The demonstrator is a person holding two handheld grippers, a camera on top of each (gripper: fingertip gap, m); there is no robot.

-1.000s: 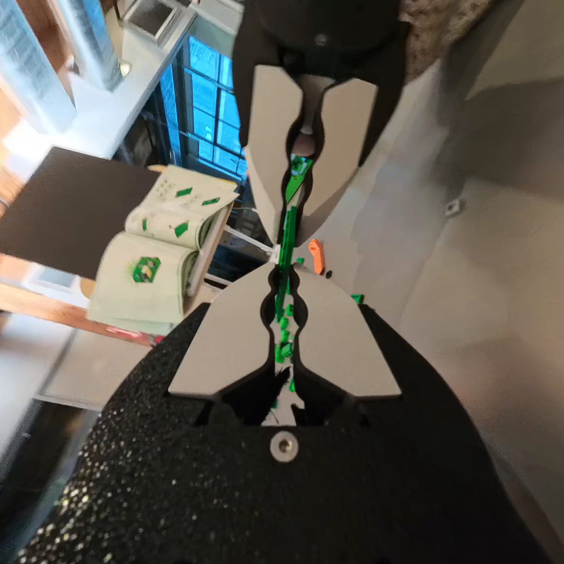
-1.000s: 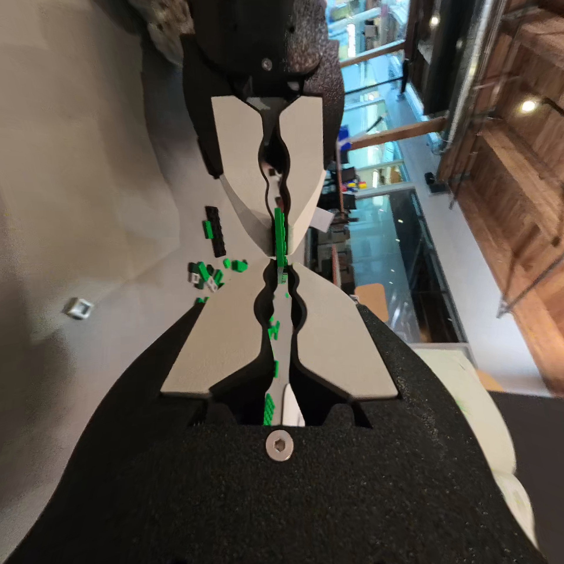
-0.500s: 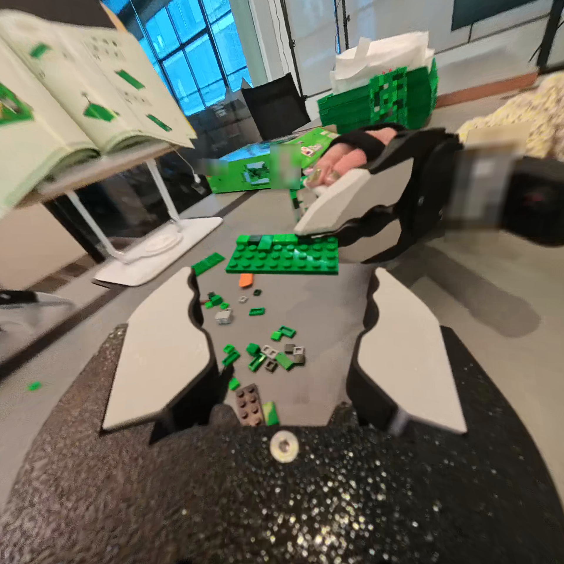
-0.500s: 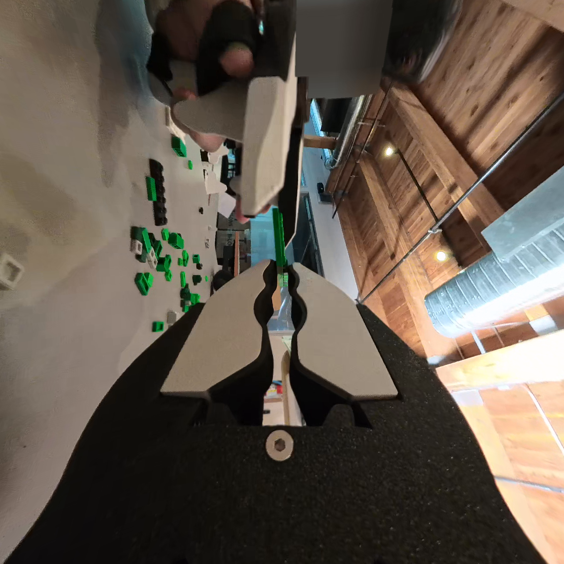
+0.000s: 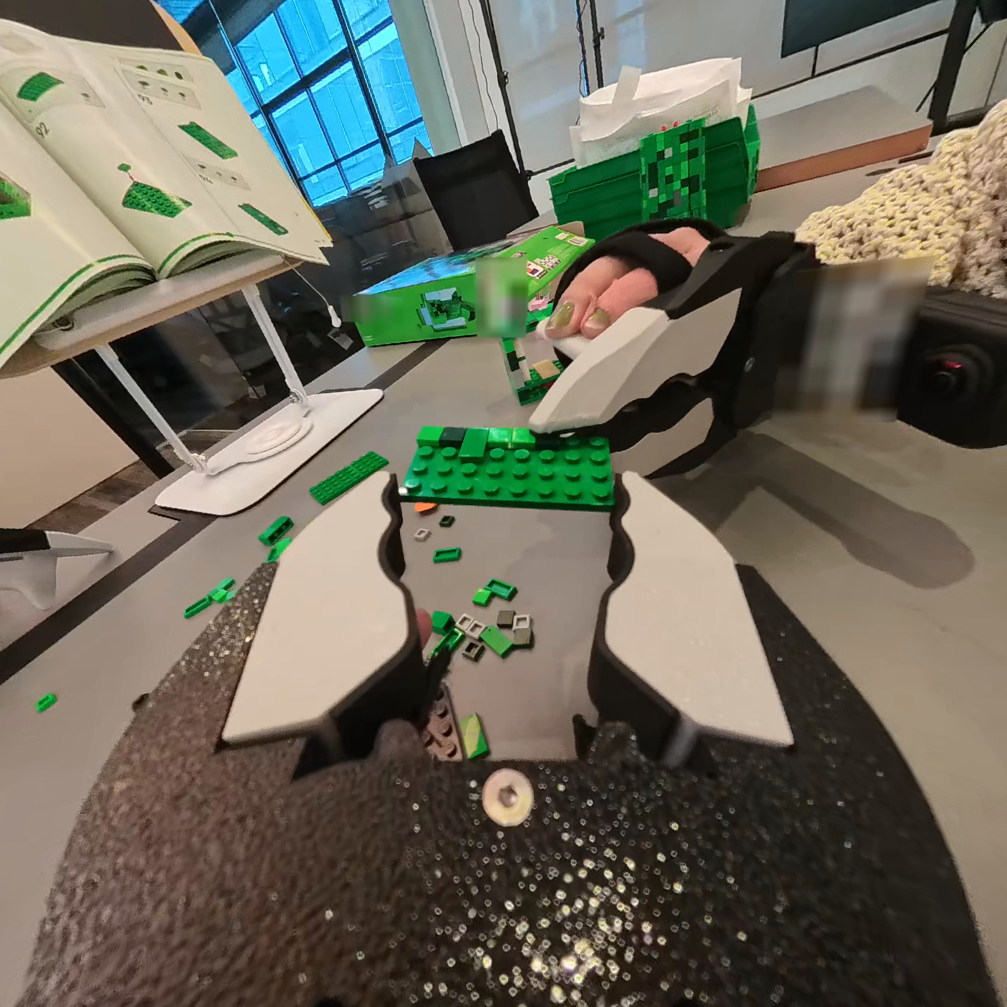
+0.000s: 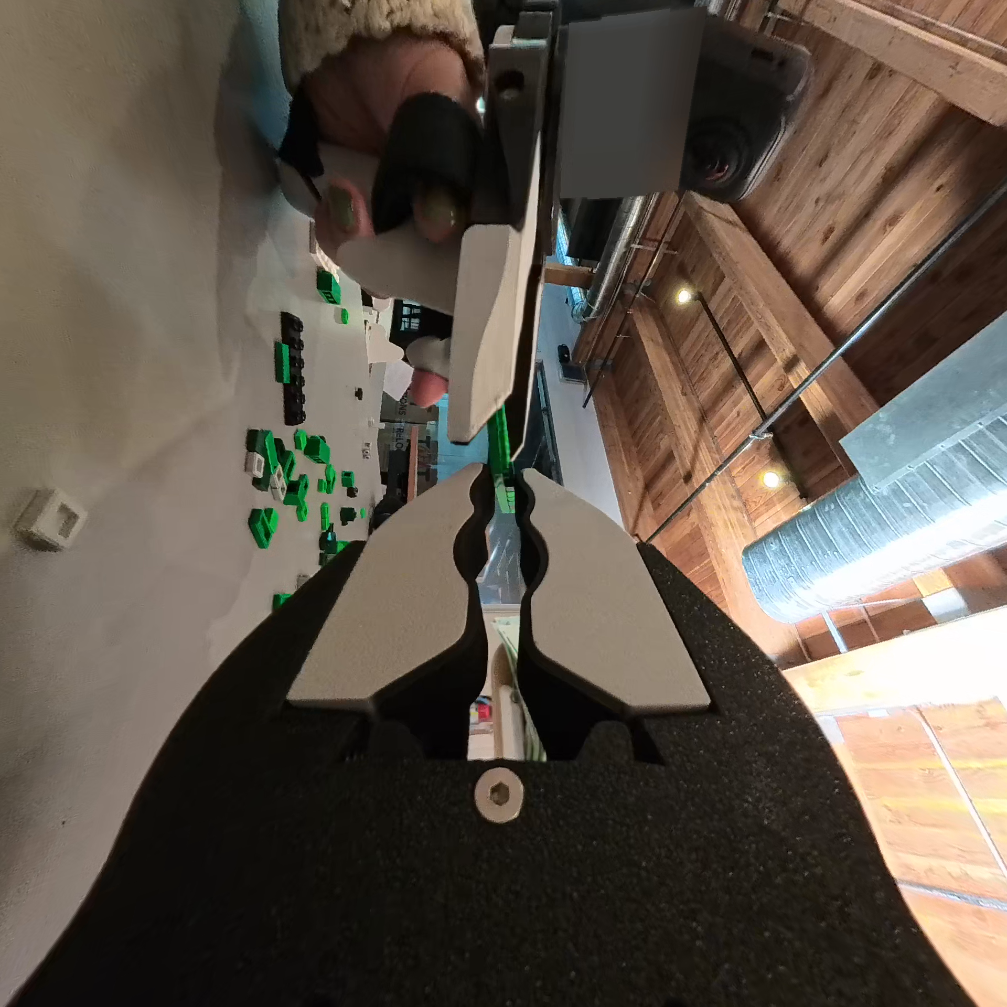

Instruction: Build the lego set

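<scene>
A green studded plate (image 5: 512,474) with a row of green tiles (image 5: 474,438) along its far edge hangs a little above the grey table (image 5: 817,545). My right gripper (image 5: 550,430) is shut on the plate's far right edge. In the right wrist view the plate shows edge-on (image 6: 498,441) between that gripper's (image 6: 504,479) fingertips. My left gripper (image 5: 507,479) is open, with one fingertip at each short end of the plate. I cannot tell if the pads touch it. The left gripper's fingers (image 6: 479,327) also show in the right wrist view.
Loose small green and grey pieces (image 5: 490,621) lie under the left gripper, beside a brown plate (image 5: 441,730). A thin green plate (image 5: 349,477), an instruction book on a stand (image 5: 136,190), a green box (image 5: 436,305), a small build (image 5: 526,370) and a green bin (image 5: 681,163) lie beyond. My left and right fingertips are right by each other.
My left gripper let go of the plate, opened wide and turned. Its fingers have since narrowed around the plate's short ends. The right gripper kept its hold throughout.
</scene>
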